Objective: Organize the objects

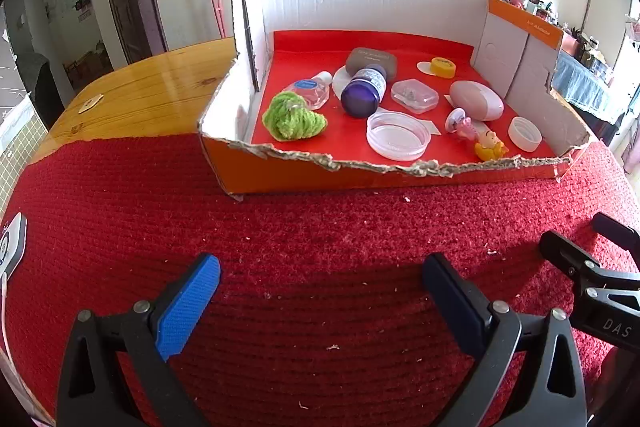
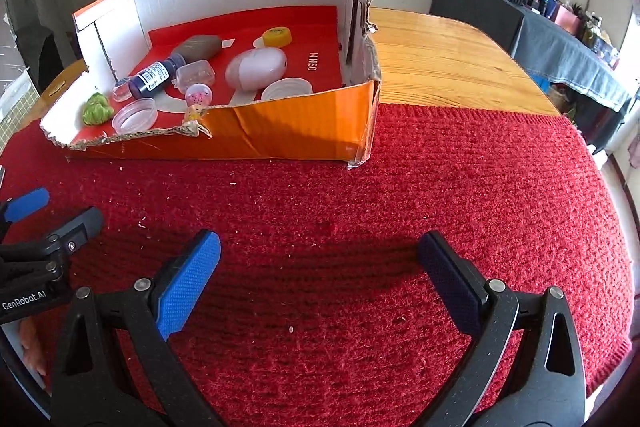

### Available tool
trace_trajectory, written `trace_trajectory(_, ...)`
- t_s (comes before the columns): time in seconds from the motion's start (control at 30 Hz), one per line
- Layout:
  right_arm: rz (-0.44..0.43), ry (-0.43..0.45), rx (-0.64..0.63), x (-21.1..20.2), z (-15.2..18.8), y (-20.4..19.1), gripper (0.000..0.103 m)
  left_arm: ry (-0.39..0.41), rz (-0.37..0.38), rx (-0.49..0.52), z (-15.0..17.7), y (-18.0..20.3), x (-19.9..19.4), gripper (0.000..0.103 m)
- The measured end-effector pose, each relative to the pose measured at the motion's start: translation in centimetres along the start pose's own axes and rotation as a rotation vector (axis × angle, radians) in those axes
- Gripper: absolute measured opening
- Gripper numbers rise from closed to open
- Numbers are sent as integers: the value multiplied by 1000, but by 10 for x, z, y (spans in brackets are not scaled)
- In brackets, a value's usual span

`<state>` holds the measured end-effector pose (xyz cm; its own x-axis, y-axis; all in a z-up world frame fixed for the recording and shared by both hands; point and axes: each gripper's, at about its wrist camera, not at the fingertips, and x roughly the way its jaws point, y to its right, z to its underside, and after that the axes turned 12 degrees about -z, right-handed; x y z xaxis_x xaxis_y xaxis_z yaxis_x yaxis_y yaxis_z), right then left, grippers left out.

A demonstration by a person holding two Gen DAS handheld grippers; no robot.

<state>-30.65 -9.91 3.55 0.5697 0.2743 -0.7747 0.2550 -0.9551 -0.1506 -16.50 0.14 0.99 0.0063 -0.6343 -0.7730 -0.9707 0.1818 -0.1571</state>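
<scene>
Hovering my left gripper (image 1: 320, 279) and right gripper (image 2: 320, 259) over the red mat (image 2: 360, 187), both spread wide and empty, small objects lying inside the torn orange box (image 1: 400, 179) ahead.

Bare red mat (image 1: 320, 227) in front of a crowded box (image 1: 280, 171).

Both grippers, left (image 1: 320, 291) and right (image 2: 320, 275), hang with fingers spread over empty mat, nothing between them and the box. Its torn front wall is low; the back and side walls stand tall. Inside, bottle (image 1: 364, 91), dish (image 1: 398, 135), green tuft (image 1: 292, 121), egg case (image 1: 476, 100) and small caps lie close together, leaving narrow gaps.
</scene>
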Motion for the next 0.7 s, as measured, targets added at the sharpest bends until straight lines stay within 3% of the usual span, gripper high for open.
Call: trace_trajectory(0.7,18,1,12,2,-1,-3,103,0,0,-3,0,-1,0,103)
